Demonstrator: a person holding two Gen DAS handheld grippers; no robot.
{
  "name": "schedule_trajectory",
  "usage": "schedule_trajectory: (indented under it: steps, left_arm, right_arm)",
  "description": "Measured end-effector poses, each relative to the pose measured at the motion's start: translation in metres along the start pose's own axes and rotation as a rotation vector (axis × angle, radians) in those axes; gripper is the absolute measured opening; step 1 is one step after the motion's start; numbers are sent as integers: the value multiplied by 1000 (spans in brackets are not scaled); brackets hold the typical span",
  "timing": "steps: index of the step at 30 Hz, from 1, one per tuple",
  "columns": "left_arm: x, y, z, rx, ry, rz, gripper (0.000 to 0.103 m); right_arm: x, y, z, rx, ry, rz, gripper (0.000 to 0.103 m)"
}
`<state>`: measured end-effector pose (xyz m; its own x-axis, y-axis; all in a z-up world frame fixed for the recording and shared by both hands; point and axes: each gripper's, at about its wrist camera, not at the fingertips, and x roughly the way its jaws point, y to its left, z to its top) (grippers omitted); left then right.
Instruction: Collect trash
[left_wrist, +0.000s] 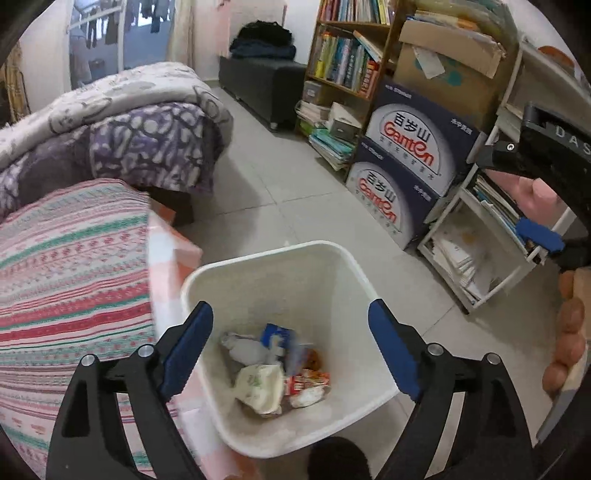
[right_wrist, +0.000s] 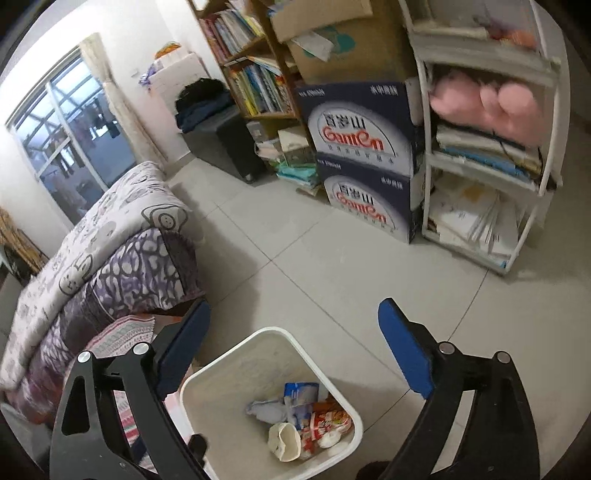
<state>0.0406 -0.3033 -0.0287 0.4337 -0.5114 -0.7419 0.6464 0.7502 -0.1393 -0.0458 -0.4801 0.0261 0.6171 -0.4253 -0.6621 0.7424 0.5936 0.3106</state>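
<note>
A white waste bin (left_wrist: 332, 258) stands on the tiled floor beside the bed; it also shows in the right wrist view (right_wrist: 221, 380). Inside lie several pieces of trash: a blue and white packet (left_wrist: 277, 338), a crumpled pale wrapper (left_wrist: 260, 387) and a red and white wrapper (left_wrist: 308, 384), seen too in the right wrist view (right_wrist: 325, 421). My left gripper (left_wrist: 291, 350) is open and empty above the bin. My right gripper (right_wrist: 293, 347) is open and empty above the bin, and it shows at the right edge of the left wrist view (left_wrist: 517, 192).
A bed with a striped blanket (left_wrist: 70, 266) and a purple quilt (left_wrist: 147, 147) lies at the left. Two stacked Ganten boxes (right_wrist: 362, 166), a wooden bookshelf (left_wrist: 343, 62) and a white shelf of papers (right_wrist: 484, 206) line the right. Tiled floor (right_wrist: 332, 266) lies between.
</note>
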Motion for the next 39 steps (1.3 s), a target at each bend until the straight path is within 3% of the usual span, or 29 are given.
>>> schedule_trajectory:
  steps: [4,10,13,16,25,30,39]
  left_arm:
    - [-32,19,-8,5,-73,110,92]
    - [-94,56,-31,-37,-239,285,96]
    - [-115,76,-42,-112,-263,408,96]
    - [-125,93,-53,-124,-212,482,96]
    - [-135,133,-93,-212,-193,452,96]
    - [-125,143,-103,-240,-145,425,96]
    - [-110,136,-102,-222,-125,380,96]
  right_arm:
    - [-23,25,-13,-112,-98,-35,96]
    - [-56,56,-52,-212,-171,-54,96]
    - [-70,68,-82,-259,-187,-46,96]
    - [-83,78,-113,-308,-213,-48,96]
    - [-80,93,-170,-440,-174,-12,96]
    - [-71,96,-181,-453,-147,-13,96]
    - [-64,94,-185,-457,-133,-23,96]
